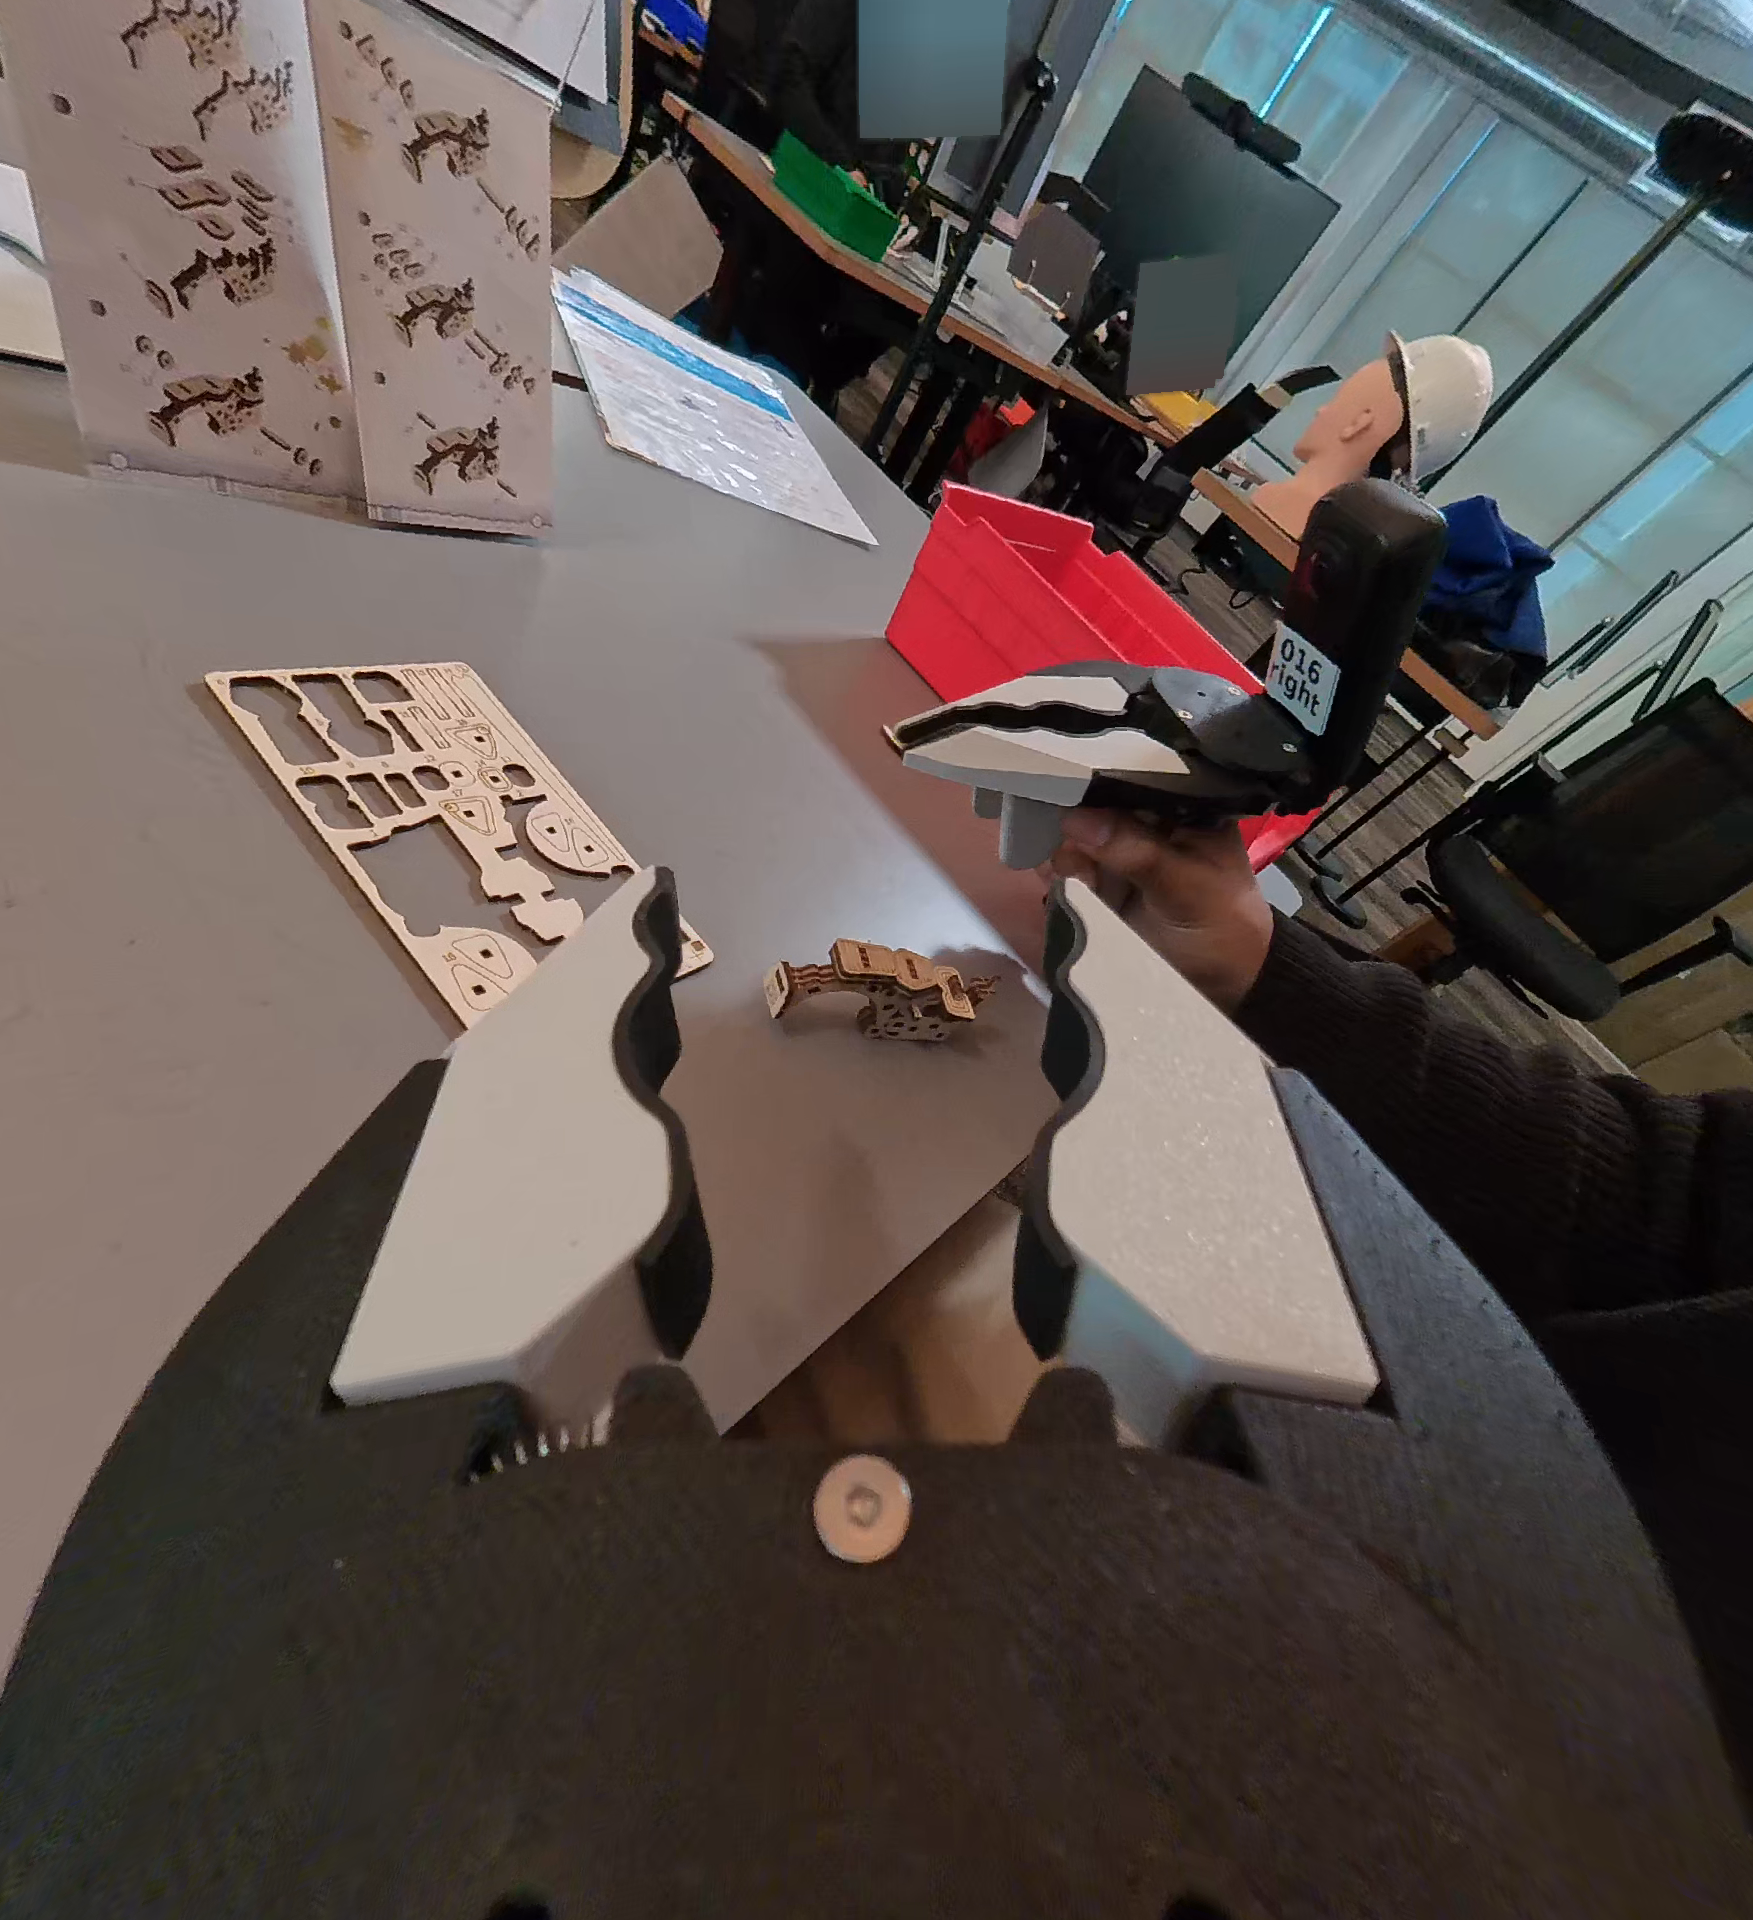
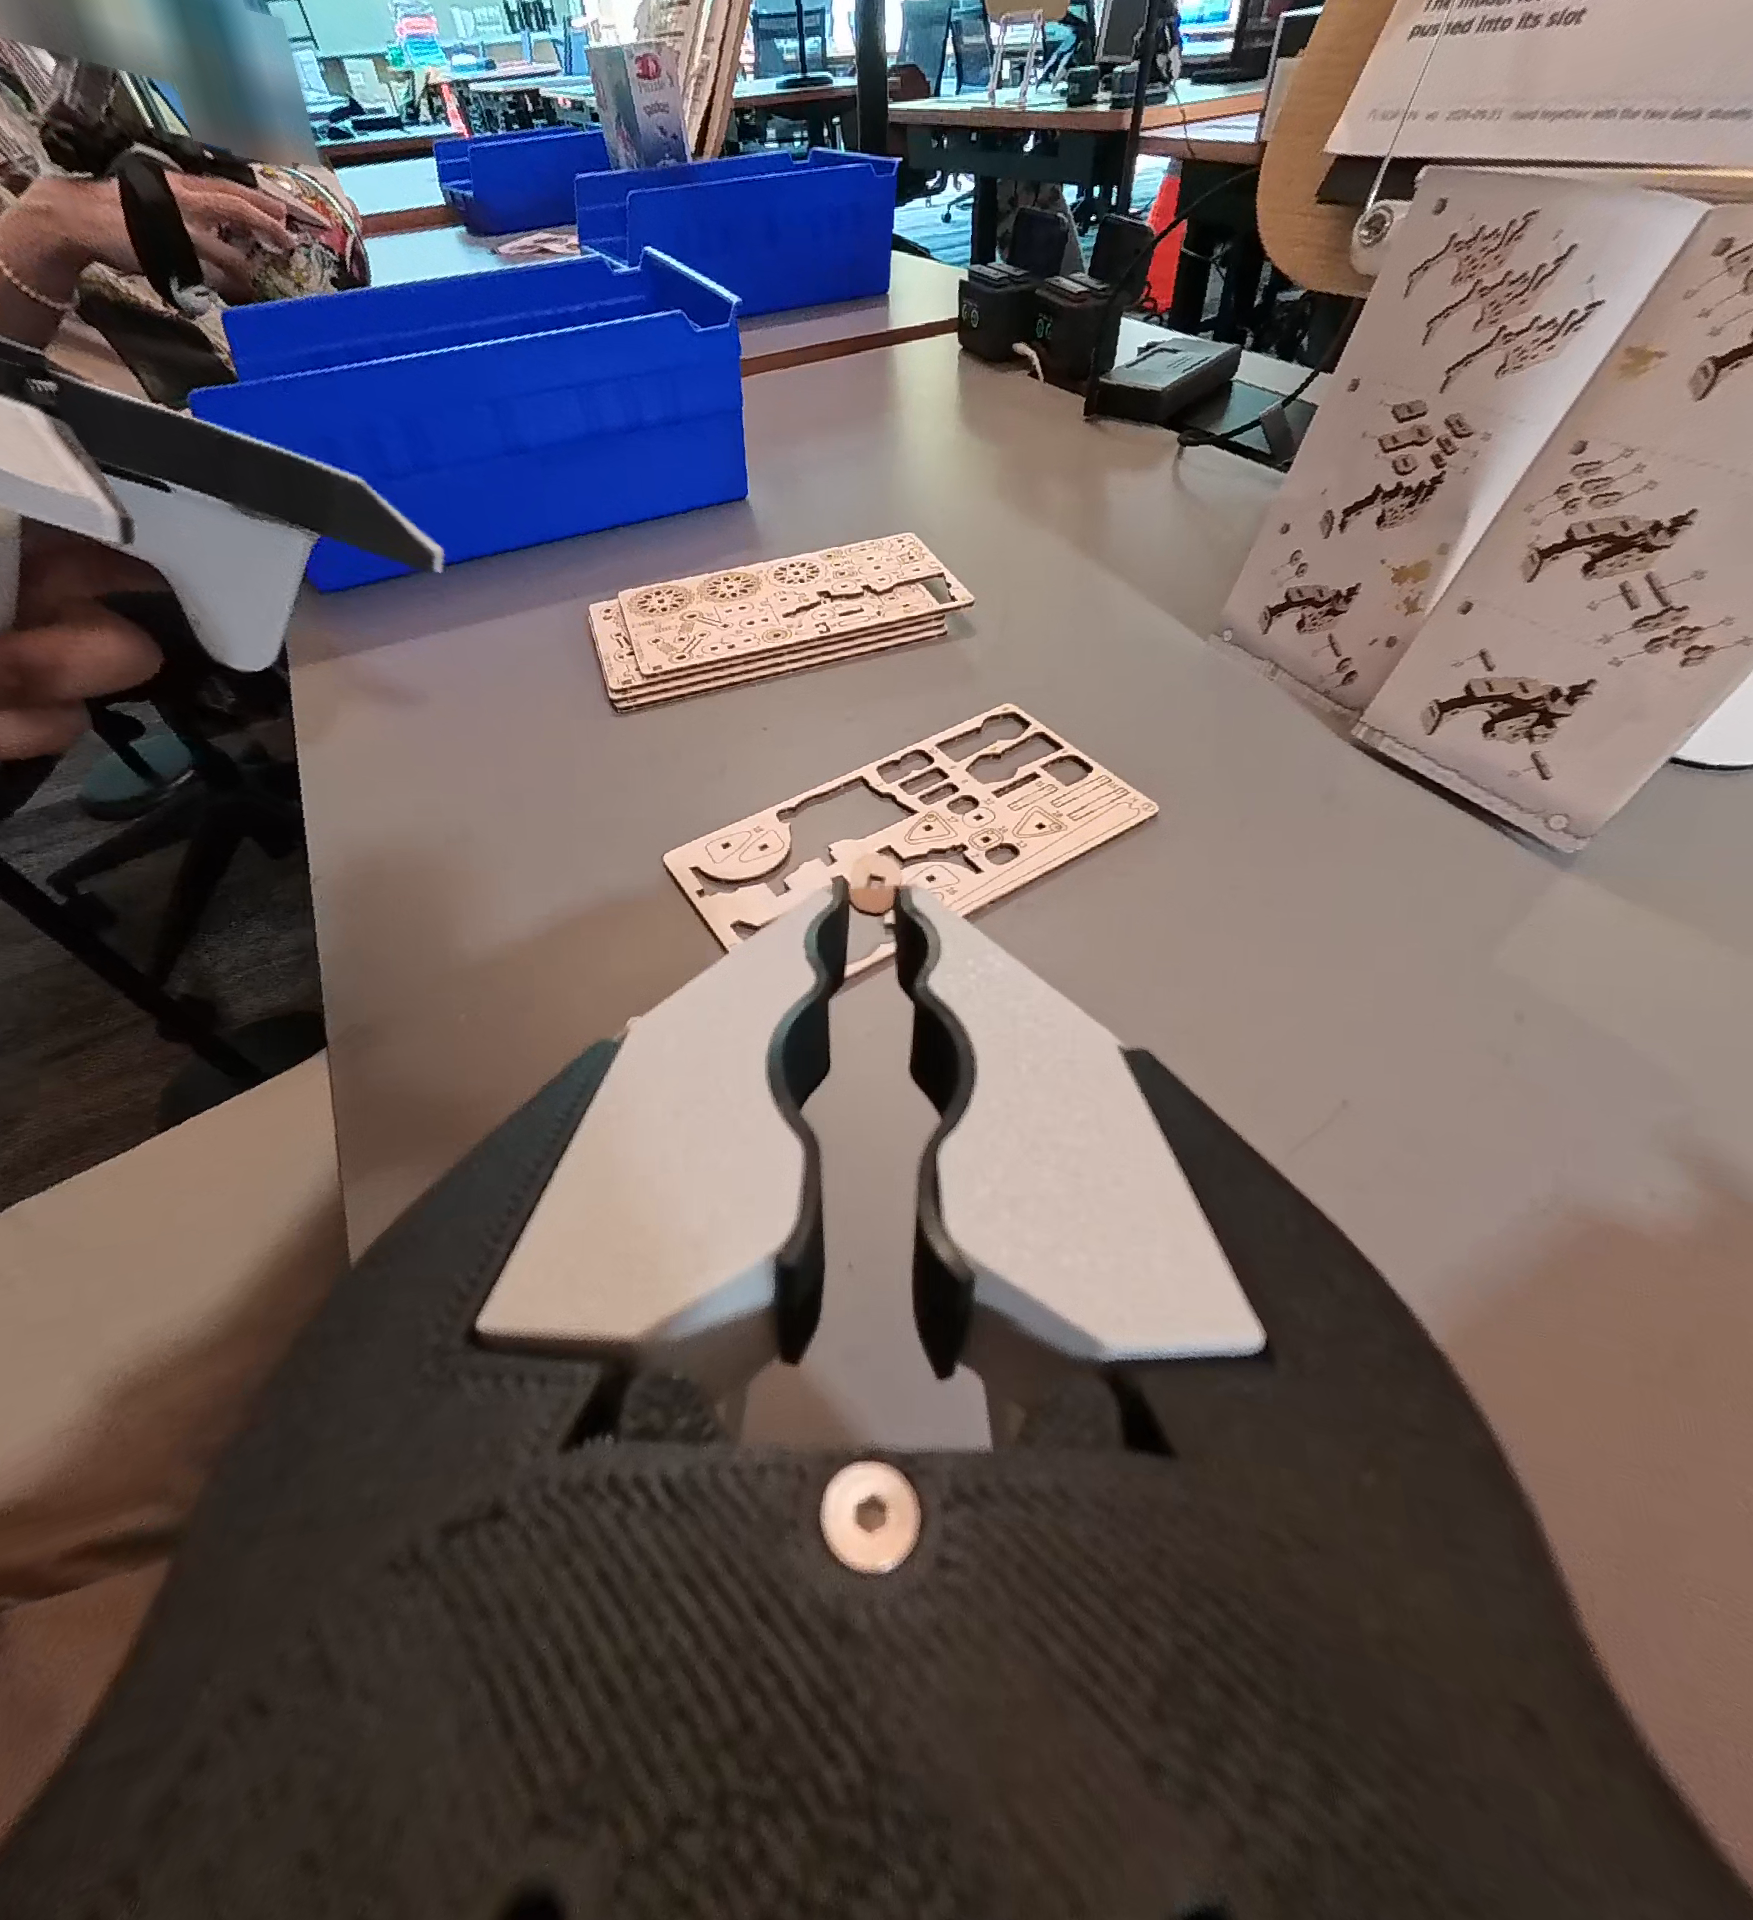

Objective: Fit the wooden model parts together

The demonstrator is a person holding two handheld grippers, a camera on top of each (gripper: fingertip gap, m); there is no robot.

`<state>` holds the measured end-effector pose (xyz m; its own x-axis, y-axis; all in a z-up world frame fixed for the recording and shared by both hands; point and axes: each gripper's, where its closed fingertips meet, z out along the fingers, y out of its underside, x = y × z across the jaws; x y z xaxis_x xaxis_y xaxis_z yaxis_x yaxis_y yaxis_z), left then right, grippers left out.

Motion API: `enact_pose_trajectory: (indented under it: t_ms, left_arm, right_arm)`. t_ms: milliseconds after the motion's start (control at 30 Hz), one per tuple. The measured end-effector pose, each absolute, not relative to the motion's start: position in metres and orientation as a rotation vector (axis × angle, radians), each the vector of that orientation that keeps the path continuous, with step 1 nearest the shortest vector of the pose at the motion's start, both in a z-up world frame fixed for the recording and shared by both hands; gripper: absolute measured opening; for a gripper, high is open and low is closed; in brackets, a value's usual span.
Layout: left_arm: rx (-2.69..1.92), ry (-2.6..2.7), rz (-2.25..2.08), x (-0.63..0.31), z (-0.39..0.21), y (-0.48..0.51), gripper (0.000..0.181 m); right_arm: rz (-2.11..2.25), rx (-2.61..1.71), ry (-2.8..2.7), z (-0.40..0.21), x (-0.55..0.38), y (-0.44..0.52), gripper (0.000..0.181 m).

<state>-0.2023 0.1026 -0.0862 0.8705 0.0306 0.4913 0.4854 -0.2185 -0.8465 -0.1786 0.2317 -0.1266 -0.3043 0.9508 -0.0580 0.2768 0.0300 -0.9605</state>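
Left gripper (image 1: pixel 856 894) is held with its two grey fingers spread wide and nothing between them, raised above the grey table (image 1: pixel 228 1039) and angled down toward it. Framed in the gap between the fingers, the partly assembled wooden model (image 1: pixel 877 987) lies on the table, near the table's edge and apart from both grippers. Just to the left of the model, the punched wooden sheet (image 1: pixel 415 821) lies flat; one corner of it is hidden behind the left finger.

Right gripper (image 2: pixel 870 896) is seen narrowed onto a small round wooden disc (image 2: pixel 872 894), which is pinched at the very fingertips. The disc is held above the punched wooden sheet (image 2: pixel 913 831); whether it touches the sheet cannot be told. In the left wrist view the right gripper (image 1: pixel 913 743) is seen held level above the table, pointing leftward, gripped from below by a hand (image 1: pixel 1163 894) in a dark ribbed sleeve (image 1: pixel 1474 1143).

A stack of wooden sheets (image 2: pixel 778 629) is noted farther back on the table, well apart from the single sheet. The folded instruction sheet (image 2: pixel 1537 499) stands upright at the back right in the right wrist view. Blue bins (image 2: pixel 477 416) stand behind the stack, and a red bin (image 1: pixel 1038 613) is seen at the table's far edge in the left wrist view.
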Motion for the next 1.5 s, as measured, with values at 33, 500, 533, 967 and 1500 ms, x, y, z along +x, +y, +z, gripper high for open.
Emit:
enact_pose_trajectory:
  t_ms: [33, 500, 533, 967, 1500]
  left_arm:
    - [-1.757, -0.395, -0.434, -0.203, -0.087, 0.104, 0.071]
    - [-1.745, -0.322, -0.453, -0.201, -0.070, 0.147, 0.077]
    - [-1.750, -0.303, -0.454, -0.198, -0.070, 0.150, 0.078]
    - [-1.738, -0.288, -0.564, -0.194, -0.073, 0.155, 0.078]
    - [-1.574, -0.329, -0.706, -0.189, -0.079, 0.122, 0.040]
  right_arm:
    - [1.305, -1.264, -1.649, -0.127, -0.178, 0.233, 0.007]
    - [1.289, -1.313, -1.504, -0.110, -0.127, 0.261, 0.007]
    - [1.291, -1.322, -1.490, -0.110, -0.124, 0.264, 0.007]
    - [1.326, -1.244, -1.514, -0.086, -0.134, 0.252, 0.007]
    - [1.466, -0.825, -1.799, -0.069, -0.182, 0.141, 0.007]
